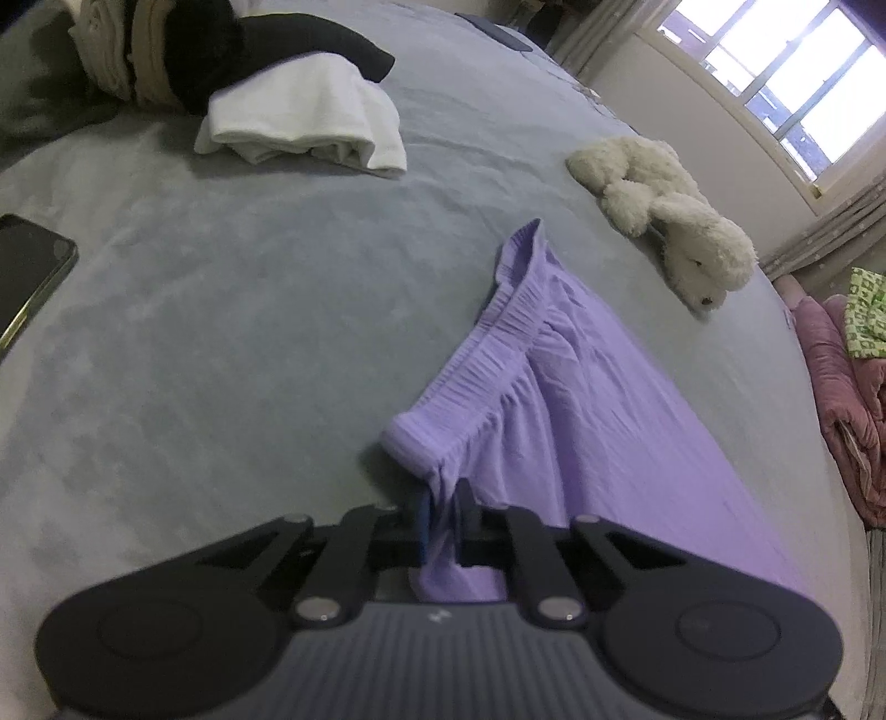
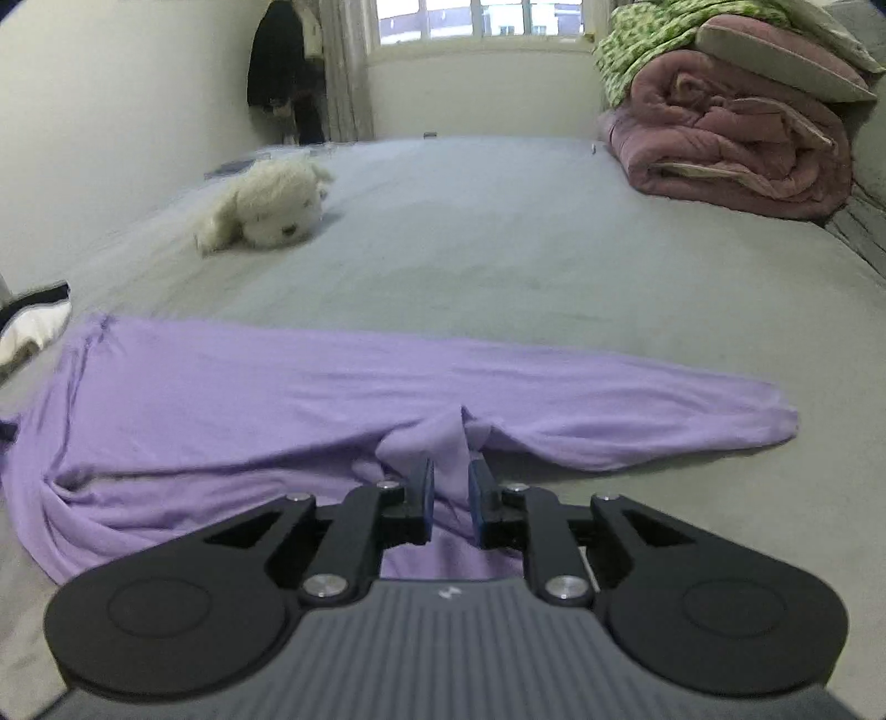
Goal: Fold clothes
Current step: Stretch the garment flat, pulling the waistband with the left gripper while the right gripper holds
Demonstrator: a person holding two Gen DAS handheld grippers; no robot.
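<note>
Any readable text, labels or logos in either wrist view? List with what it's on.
No readable words or numbers in either view.
left gripper: small white logo mark on the grey body, no letters legible.
right gripper: same white mark, not readable as text.
phone: screen dark, nothing shown.

There was one pair of lilac ribbed-waist cotton trousers (image 1: 559,399), one fluffy white plush dog (image 1: 670,216), one folded white cloth (image 1: 310,122) and one black garment (image 1: 310,41). One dark flat phone (image 1: 27,271) lay there too. One rolled pink quilt (image 2: 731,149) carried one green patterned blanket (image 2: 664,33).
</note>
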